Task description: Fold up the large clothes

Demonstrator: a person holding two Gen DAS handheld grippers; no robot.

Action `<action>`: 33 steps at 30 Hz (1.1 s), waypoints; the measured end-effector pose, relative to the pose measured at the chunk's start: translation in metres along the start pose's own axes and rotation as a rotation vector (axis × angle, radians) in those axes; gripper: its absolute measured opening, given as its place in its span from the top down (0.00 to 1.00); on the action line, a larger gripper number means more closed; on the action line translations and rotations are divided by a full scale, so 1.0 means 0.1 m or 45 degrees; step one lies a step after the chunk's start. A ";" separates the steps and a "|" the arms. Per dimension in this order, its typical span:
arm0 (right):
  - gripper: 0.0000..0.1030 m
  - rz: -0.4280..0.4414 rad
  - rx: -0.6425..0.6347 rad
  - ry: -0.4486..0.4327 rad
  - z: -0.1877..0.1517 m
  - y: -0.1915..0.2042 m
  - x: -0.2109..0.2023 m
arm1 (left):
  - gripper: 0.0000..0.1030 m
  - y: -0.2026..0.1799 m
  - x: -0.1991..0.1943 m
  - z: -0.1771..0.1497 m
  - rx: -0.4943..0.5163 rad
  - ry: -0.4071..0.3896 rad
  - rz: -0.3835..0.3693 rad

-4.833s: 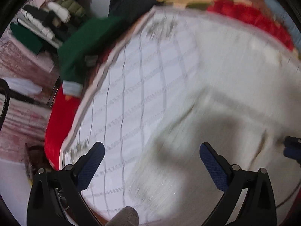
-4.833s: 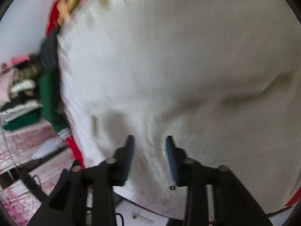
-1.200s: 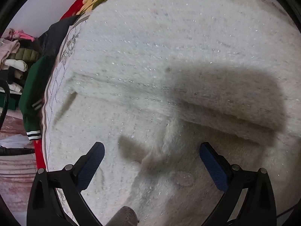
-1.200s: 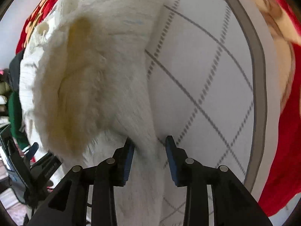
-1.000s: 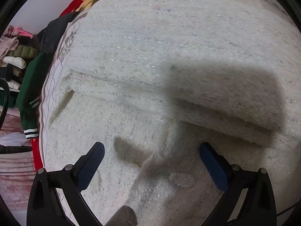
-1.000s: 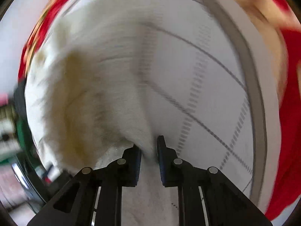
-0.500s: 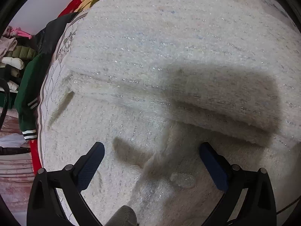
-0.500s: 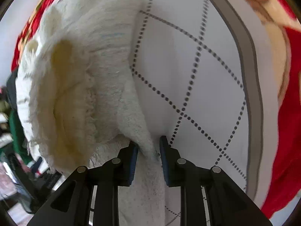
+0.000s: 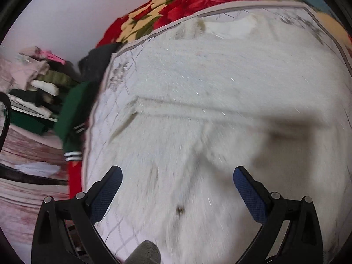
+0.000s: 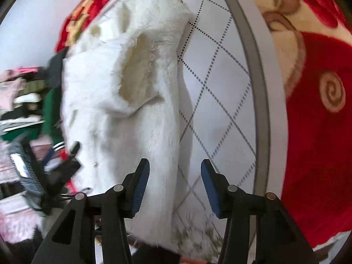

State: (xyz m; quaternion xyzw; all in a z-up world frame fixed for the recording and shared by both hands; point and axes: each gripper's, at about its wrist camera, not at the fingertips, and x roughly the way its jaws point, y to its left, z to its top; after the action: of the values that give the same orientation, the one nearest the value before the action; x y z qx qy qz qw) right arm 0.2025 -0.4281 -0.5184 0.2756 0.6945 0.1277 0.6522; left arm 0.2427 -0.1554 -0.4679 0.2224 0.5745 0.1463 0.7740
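A large fluffy white garment (image 9: 220, 92) lies spread on a white quilted mat (image 10: 215, 101), with a sleeve folded across its body. It also shows in the right wrist view (image 10: 136, 101), its sleeve opening facing the camera. My left gripper (image 9: 177, 189) is open and empty just above the garment's near part. My right gripper (image 10: 175, 182) is open and empty over the garment's right edge where it meets the mat. The left gripper (image 10: 66, 165) shows at the left in the right wrist view.
A red floral blanket (image 10: 319, 110) lies under the mat and shows beyond its edges (image 9: 176, 6). A green garment (image 9: 74, 114) and a dark one (image 9: 96, 59) hang off the mat's left side. A pile of clothes (image 9: 37, 81) sits further left.
My right gripper has opened and let go of the garment's edge, and drawn back a little. My left gripper has pulled back and up, staying open.
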 end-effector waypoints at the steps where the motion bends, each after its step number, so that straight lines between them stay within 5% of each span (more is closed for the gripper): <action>1: 0.43 0.049 -0.008 0.008 -0.05 0.02 0.09 | 0.00 -0.10 -0.11 -0.09 0.006 0.010 0.023; 10: 0.42 0.224 -0.057 0.124 0.08 -0.84 0.08 | 0.00 -1.14 -0.63 -0.78 0.050 0.207 0.111; 18: 0.42 0.211 -0.033 0.180 0.50 -1.19 0.47 | 0.00 -1.95 -0.28 -0.89 0.183 0.274 0.357; 23: 0.42 0.243 -0.056 0.198 0.69 -1.14 0.63 | 0.00 -1.74 0.03 -0.69 0.042 0.318 0.468; 33: 0.42 0.518 -0.056 0.204 0.99 -0.77 1.08 | 0.00 -1.38 0.22 -0.53 -0.098 0.354 0.420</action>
State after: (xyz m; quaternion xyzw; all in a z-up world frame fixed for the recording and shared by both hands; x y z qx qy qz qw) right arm 0.2833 -0.4495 -0.6617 0.3848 0.6713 0.2932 0.5615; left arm 0.1945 -0.2541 -0.5693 0.2615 0.6256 0.3220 0.6608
